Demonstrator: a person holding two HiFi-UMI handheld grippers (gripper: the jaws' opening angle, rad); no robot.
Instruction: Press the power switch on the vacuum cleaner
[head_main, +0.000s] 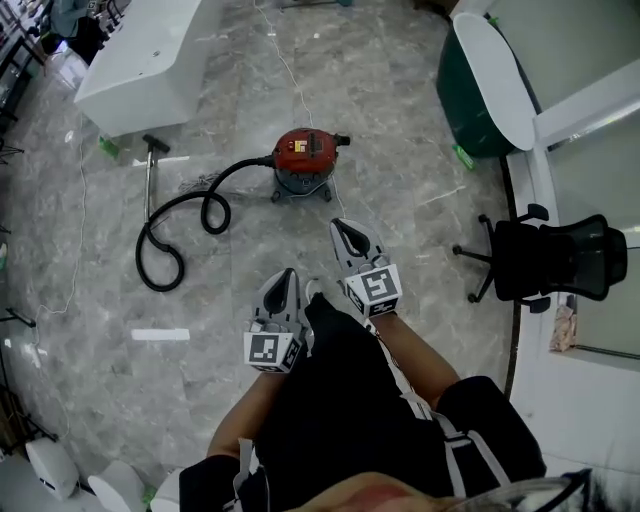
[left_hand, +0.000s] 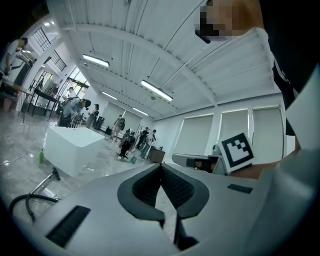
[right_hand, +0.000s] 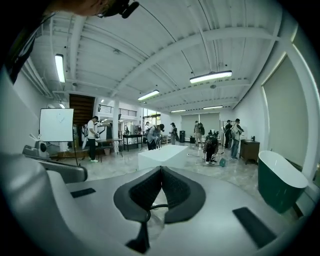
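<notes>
A red canister vacuum cleaner stands on the marble floor ahead in the head view, its black hose coiling off to the left toward a metal wand. My left gripper is held low and close to my body, shut, with nothing between its jaws. The right gripper reaches a little further forward, also shut and holding nothing, well short of the vacuum. In the left gripper view the jaw tips meet; the right gripper view shows its tips meeting too.
A white counter stands at the far left, and a dark green bathtub at the far right. A black office chair sits by the right wall. A thin white cable runs across the floor behind the vacuum. Several people stand far off.
</notes>
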